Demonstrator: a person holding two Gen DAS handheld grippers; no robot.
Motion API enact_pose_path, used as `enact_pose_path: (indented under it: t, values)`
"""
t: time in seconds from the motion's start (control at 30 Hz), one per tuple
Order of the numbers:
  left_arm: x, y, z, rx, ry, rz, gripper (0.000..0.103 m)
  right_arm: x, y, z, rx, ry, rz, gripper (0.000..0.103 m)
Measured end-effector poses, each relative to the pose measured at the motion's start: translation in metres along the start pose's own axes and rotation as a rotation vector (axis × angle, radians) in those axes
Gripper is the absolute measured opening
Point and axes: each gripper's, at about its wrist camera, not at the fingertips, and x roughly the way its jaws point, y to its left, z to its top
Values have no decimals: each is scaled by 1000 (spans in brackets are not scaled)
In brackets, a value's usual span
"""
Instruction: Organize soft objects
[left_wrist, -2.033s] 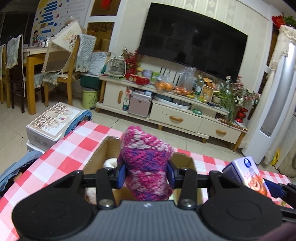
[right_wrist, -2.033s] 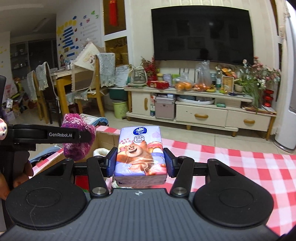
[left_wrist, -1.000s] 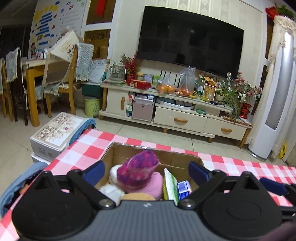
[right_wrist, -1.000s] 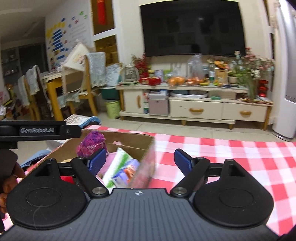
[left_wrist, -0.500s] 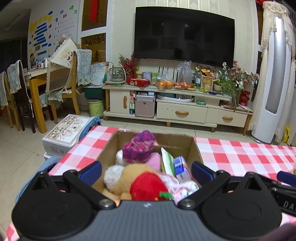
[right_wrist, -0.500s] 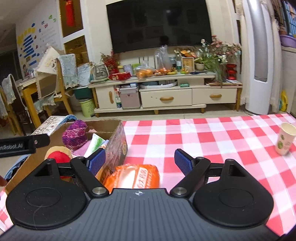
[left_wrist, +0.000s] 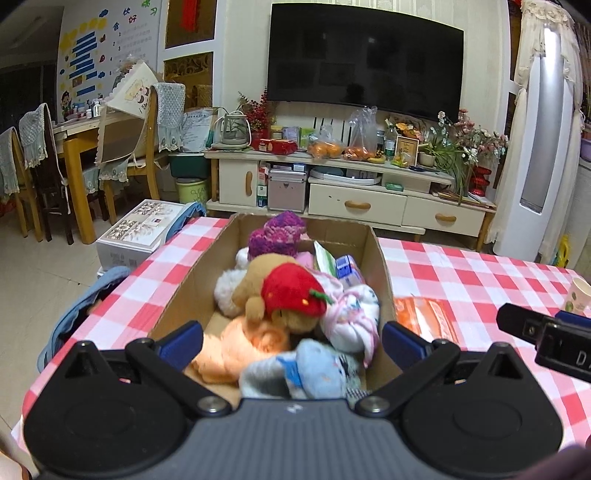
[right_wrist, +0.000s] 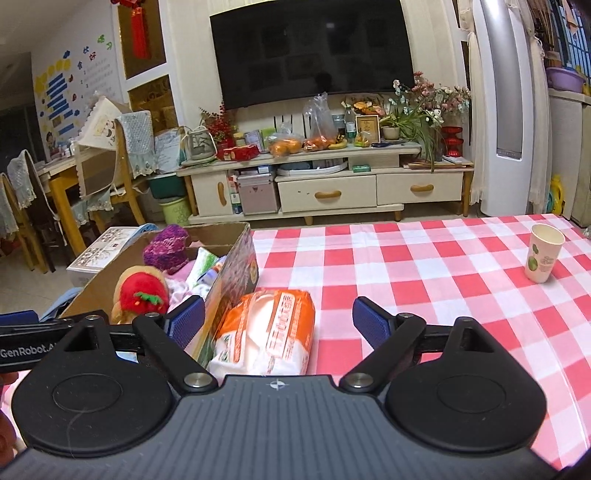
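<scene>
One soft thing is left outside the cardboard box (right_wrist: 236, 266): the orange tissue pack (right_wrist: 269, 328), lying on the checked tablecloth (right_wrist: 424, 273) just beside the box's right wall, seemingly touching it. From my right gripper (right_wrist: 277, 321) the pack sits straight ahead and low, between the spread fingers but nearer the left one, its long axis running away from me, roughly along the box wall. That gripper is released and holds nothing. My left gripper (left_wrist: 291, 341) is likewise spread wide and empty, hanging over the near end of the box, above the blue plush (left_wrist: 314, 373) and the peach knit piece (left_wrist: 236, 347); from it the pack (left_wrist: 424, 317) lies beyond the box's right wall, so I judge the right hand nearer and better lined up for the pickup, closing across the pack's short width. Compared with two seconds ago, both hands have let go: the purple knitted hat (left_wrist: 275, 234) now rests at the far end of the box, and the blue tissue pack (left_wrist: 347, 267) stands inside by the right wall. Both grippers have since drawn back toward me. A paper cup (right_wrist: 545, 258) stands well apart from the box, far right.
</scene>
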Motion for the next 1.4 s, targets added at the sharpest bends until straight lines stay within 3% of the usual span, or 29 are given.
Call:
enact_pose_path:
  t: [0.77,1.4]
  values:
    - [-54,4,-29,5,-32,-15,102,-62,24,-26,-79,0,17,103]
    - [-58,14,-40,-6,-18,-2,102,-62,28,-36,-80,1,25,103]
